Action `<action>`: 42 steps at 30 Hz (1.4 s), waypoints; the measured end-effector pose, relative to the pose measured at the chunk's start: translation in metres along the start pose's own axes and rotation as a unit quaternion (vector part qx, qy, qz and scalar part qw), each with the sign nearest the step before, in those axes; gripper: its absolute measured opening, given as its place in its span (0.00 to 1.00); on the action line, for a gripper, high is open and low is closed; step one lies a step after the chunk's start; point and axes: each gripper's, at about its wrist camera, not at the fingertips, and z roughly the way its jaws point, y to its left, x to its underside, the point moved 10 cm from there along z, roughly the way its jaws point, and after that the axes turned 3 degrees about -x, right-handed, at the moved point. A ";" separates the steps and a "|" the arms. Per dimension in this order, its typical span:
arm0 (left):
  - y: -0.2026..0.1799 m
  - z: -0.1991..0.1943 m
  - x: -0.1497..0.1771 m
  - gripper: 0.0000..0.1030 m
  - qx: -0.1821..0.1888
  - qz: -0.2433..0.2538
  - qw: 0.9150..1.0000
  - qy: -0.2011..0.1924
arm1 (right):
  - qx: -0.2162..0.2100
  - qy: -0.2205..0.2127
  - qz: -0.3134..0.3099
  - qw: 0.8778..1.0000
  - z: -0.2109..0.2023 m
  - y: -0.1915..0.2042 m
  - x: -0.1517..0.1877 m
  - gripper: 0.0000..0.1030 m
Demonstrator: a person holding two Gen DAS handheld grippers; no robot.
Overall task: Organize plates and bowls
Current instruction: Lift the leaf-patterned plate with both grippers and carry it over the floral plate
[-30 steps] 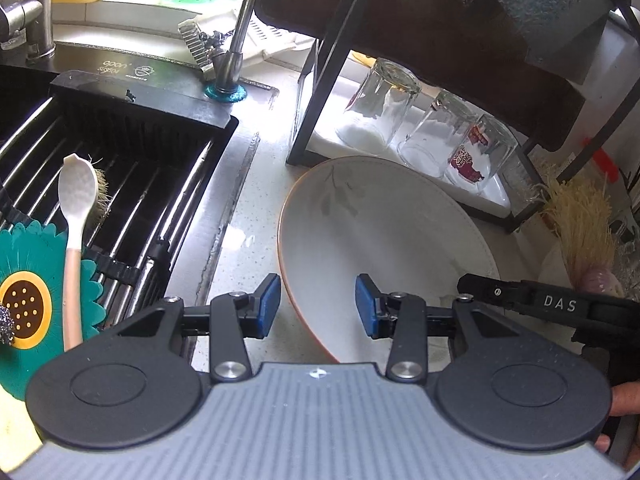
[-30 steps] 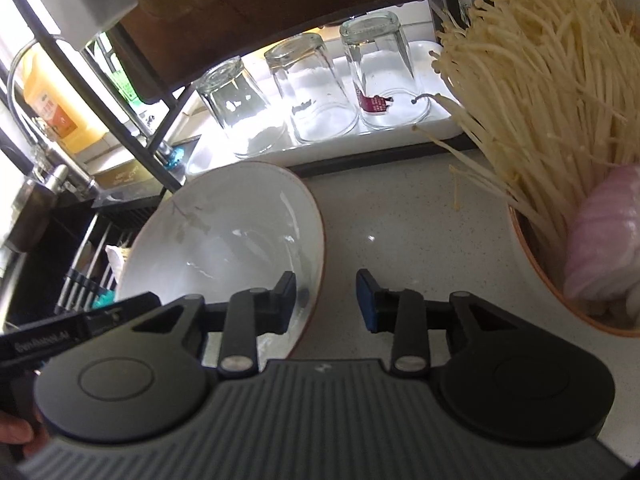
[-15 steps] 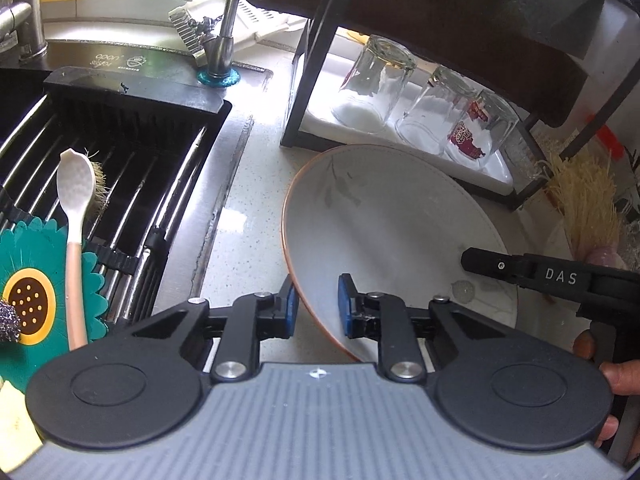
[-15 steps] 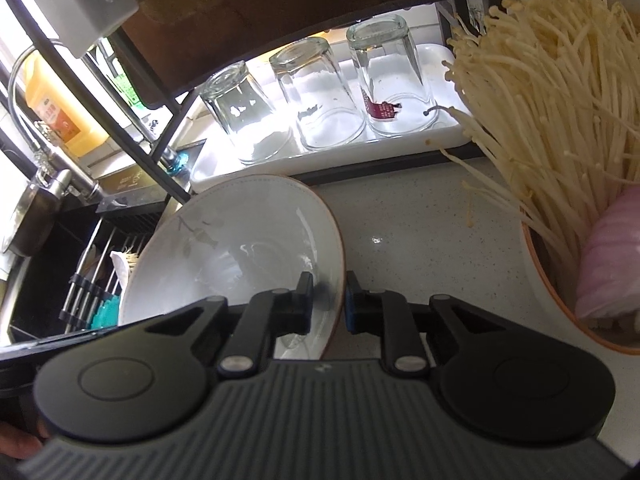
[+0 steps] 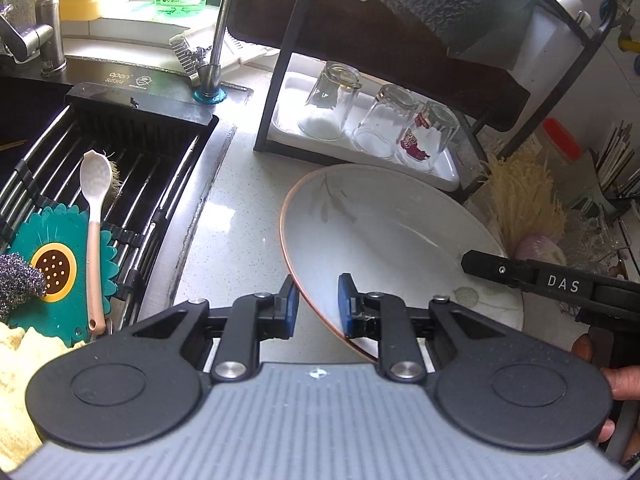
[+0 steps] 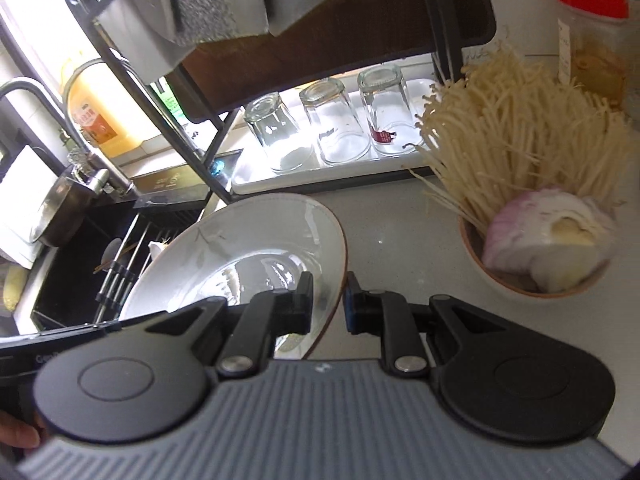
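A large white plate (image 5: 384, 236) with a brown rim and a grey leaf print is held off the counter, tilted. My left gripper (image 5: 317, 302) is shut on its near left rim, one blue pad on each side. My right gripper (image 6: 329, 300) is shut on the opposite rim of the same plate (image 6: 244, 248). The right gripper's black body marked DAS (image 5: 560, 284) shows across the plate in the left wrist view.
A black dish rack (image 5: 280, 80) holds three upturned glasses (image 5: 380, 128) on a white tray. A bowl (image 6: 532, 276) of enoki mushrooms and onion stands at the right. The sink (image 5: 100, 168) with a spoon, brush and green mat lies at the left.
Both grippers closed from open onto the plate's rims. The plate has since risen off the counter and both views have pulled up and back.
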 end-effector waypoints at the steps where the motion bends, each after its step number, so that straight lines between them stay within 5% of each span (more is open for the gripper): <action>1: -0.004 -0.006 0.002 0.23 0.000 0.001 1.000 -0.001 | 0.000 -0.001 0.000 1.000 -0.006 0.000 0.001 0.18; 16: -0.066 -0.061 0.068 0.24 0.013 0.020 0.999 0.023 | 0.033 -0.026 -0.013 0.999 -0.099 -0.021 0.050 0.18; 27: -0.090 -0.045 0.097 0.24 0.013 0.067 0.995 0.078 | 0.062 -0.010 0.029 0.998 -0.112 -0.053 0.100 0.18; 42: -0.095 -0.028 0.107 0.24 -0.002 0.080 0.990 0.114 | 0.077 -0.005 0.026 0.997 -0.106 -0.065 0.117 0.19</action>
